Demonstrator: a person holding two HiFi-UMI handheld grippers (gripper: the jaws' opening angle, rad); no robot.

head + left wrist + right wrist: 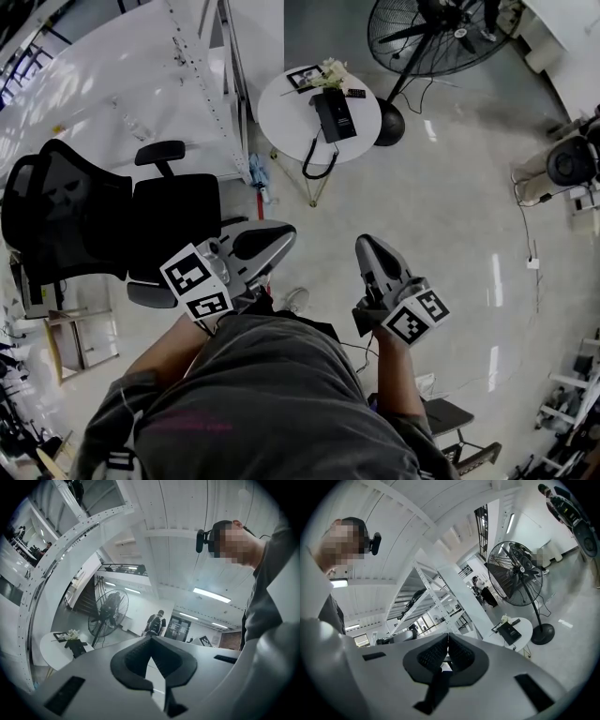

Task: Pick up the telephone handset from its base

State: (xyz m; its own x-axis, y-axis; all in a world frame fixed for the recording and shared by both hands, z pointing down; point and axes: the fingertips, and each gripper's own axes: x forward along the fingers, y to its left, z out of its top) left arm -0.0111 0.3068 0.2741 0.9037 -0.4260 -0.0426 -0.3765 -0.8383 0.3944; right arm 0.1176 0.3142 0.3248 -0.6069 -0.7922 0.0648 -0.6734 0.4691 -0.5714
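Nothing picked up yet: the phone is well out of reach.
The black corded telephone (335, 116), handset apparently resting on its base, sits on the small round white table (281, 117) far ahead. The left gripper (286, 232) and right gripper (364, 246) both have their jaws closed on nothing. Approach, grasp and lift are all left to do.

A black office chair (94, 220) stands left, a pedestal fan (436, 33) beside the round white table (281, 117).

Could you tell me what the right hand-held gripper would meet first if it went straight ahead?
Probably the white shelving rack; the right hand-held gripper points just left of the round table. Nothing nearer shows, though depth is unclear.
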